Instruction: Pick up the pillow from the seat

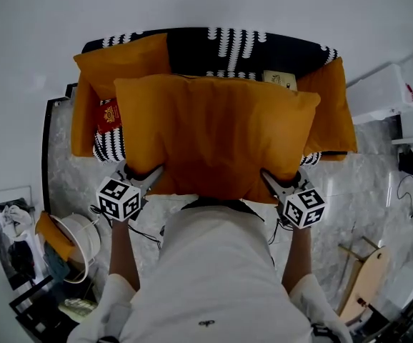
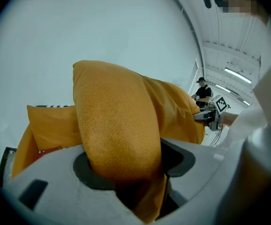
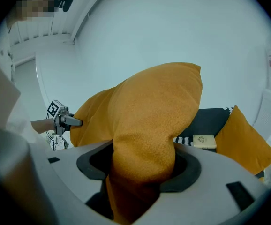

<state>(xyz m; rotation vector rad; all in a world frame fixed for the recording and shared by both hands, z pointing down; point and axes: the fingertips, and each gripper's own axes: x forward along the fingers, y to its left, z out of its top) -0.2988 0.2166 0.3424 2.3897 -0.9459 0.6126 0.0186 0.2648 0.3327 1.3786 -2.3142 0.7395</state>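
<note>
Left claw (image 1: 154,173), right claw (image 1: 269,180) clamp pillow (image 1: 214,134) near corners, forearms parallel.

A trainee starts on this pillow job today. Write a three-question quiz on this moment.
1. True or false: the left tool is open and empty.
2. Besides the held pillow, how many orange pillows lie on the seat? A: none. B: one. C: two.
3. Where on the pillow does the right tool grip?

Key
1. False: it is shut on the pillow.
2. C: one at the left end, one at the right end.
3. Its near right corner.
</note>
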